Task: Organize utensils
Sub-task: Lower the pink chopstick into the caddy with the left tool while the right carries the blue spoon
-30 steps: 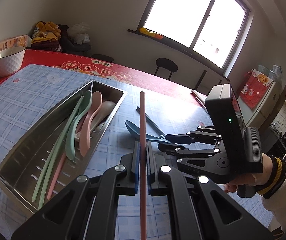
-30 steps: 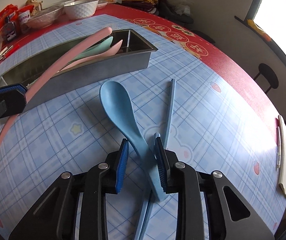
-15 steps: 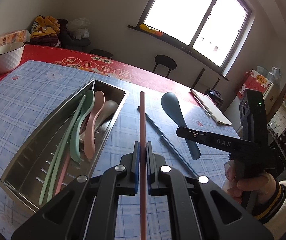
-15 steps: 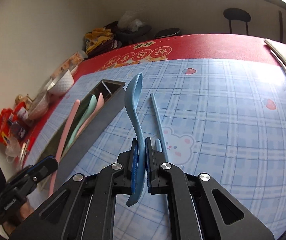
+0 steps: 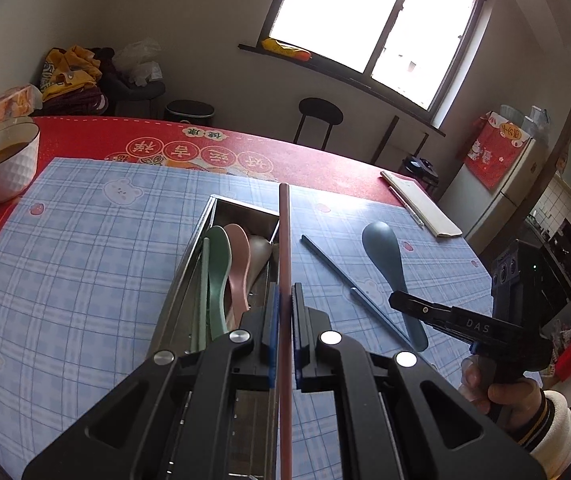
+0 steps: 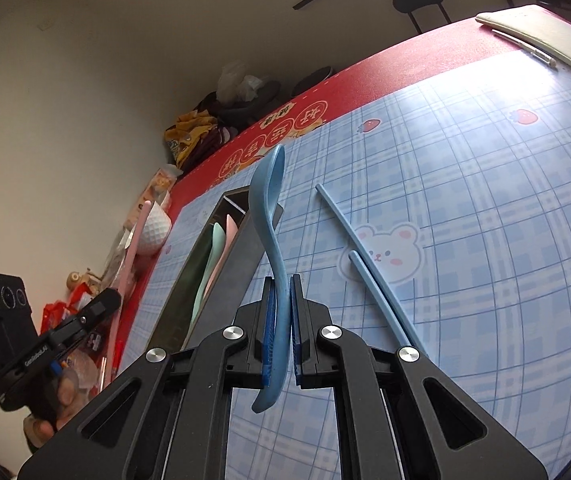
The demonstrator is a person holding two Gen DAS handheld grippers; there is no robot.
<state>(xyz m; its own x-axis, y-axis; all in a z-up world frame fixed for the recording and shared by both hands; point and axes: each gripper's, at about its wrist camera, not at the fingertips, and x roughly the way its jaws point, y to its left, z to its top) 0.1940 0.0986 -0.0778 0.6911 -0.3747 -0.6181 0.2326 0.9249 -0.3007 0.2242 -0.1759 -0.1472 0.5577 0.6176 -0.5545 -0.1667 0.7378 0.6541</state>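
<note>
Only the left wrist view looks down into the long stainless-steel utensil tray (image 5: 205, 240), where a green plastic spoon (image 5: 216, 264), a pink plastic spoon (image 5: 238, 264) and what may be a beige one lie side by side. The left gripper (image 5: 283, 320), angled downward over the tray, has its jaws clamped on a thin pink chopstick (image 5: 284, 240). The right wrist view shows the right gripper (image 6: 281, 320) rolled sideways, jaws pinched on the handle of a blue plastic spoon (image 6: 269, 200) lifted off the checked blue tablecloth (image 6: 485, 240), bowl on edge. Two blue chopsticks (image 6: 365, 264) lie on the cloth beside the tray.
</note>
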